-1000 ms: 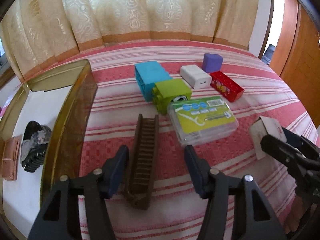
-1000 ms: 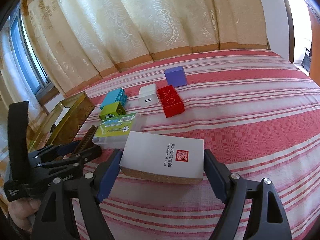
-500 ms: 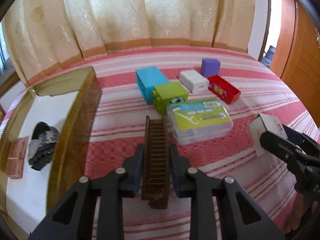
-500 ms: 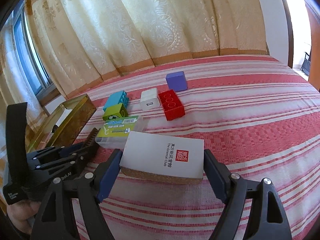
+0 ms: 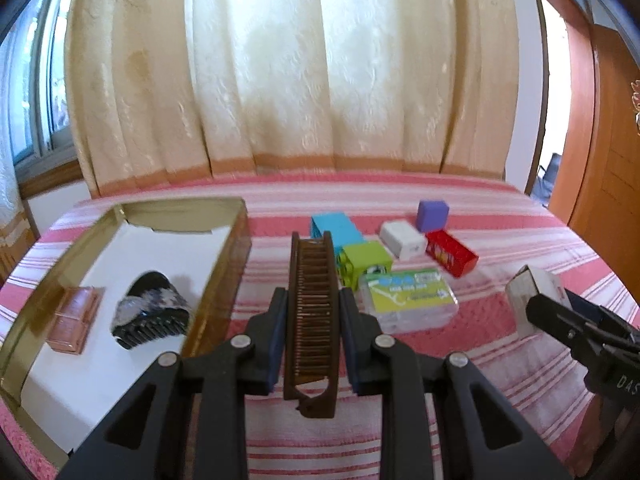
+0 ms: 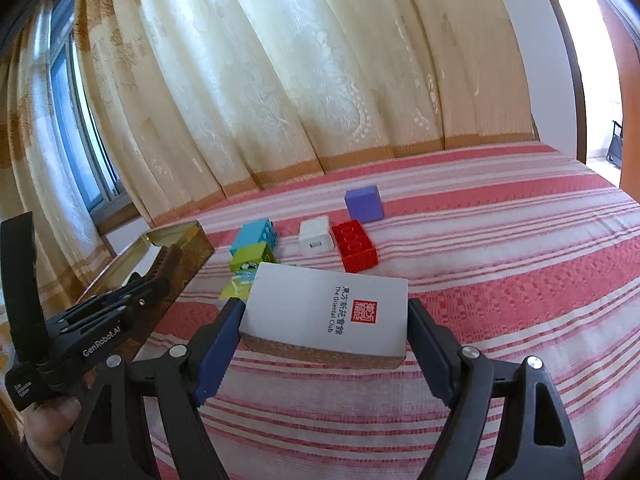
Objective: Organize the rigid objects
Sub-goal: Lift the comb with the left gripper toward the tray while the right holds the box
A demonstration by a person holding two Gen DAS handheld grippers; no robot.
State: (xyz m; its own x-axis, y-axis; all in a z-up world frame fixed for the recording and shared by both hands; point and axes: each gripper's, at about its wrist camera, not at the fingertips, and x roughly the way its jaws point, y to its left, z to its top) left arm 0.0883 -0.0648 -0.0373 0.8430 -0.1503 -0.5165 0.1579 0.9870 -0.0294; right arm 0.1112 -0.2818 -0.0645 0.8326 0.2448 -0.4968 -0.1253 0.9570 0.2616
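My left gripper is shut on a long brown comb and holds it lifted above the striped bed, just right of the gold tray. The tray holds a black hair claw and a pink case. My right gripper is shut on a white box with a red seal, held above the bed; it also shows at the right of the left wrist view. The left gripper and comb show at the left of the right wrist view.
On the red striped bedcover lie a blue block, a green block, a clear floss box, a white charger, a red brick and a purple cube. Curtains hang behind; a wooden door stands right.
My left gripper closed on the brown comb and lifted it off the bed, tilting upward. My right gripper kept hold of the white box and rose slightly.
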